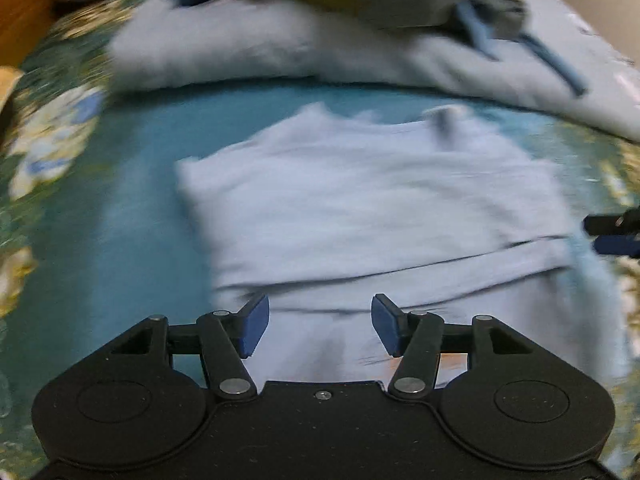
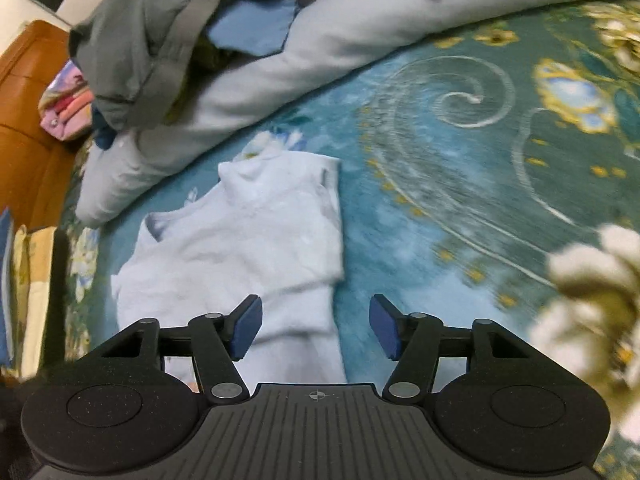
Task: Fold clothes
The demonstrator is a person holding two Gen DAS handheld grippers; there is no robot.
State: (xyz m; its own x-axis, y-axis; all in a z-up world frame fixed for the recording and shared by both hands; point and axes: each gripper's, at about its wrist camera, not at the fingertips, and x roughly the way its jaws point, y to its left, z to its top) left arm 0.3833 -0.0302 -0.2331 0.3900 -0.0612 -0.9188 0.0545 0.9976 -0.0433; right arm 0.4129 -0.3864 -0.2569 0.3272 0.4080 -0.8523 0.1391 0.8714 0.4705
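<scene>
A pale white-blue garment (image 1: 360, 208) lies partly folded on the teal bedspread, its near part doubled over in a band. My left gripper (image 1: 320, 326) hovers open over the garment's near edge, nothing between its blue pads. In the right wrist view the same garment (image 2: 248, 240) lies flat at left of centre. My right gripper (image 2: 316, 326) is open, with its left pad above the garment's near right corner and its right pad over bare bedspread. The right gripper's fingertips (image 1: 612, 232) show at the right edge of the left wrist view. Both views are motion-blurred.
A pale blue quilt (image 1: 280, 48) lies bunched across the back of the bed, with grey clothing (image 2: 136, 48) and a blue cloth (image 2: 252, 28) heaped on it. A pink pouch (image 2: 64, 112) sits by the orange headboard (image 2: 28, 120). The floral bedspread (image 2: 480, 160) stretches to the right.
</scene>
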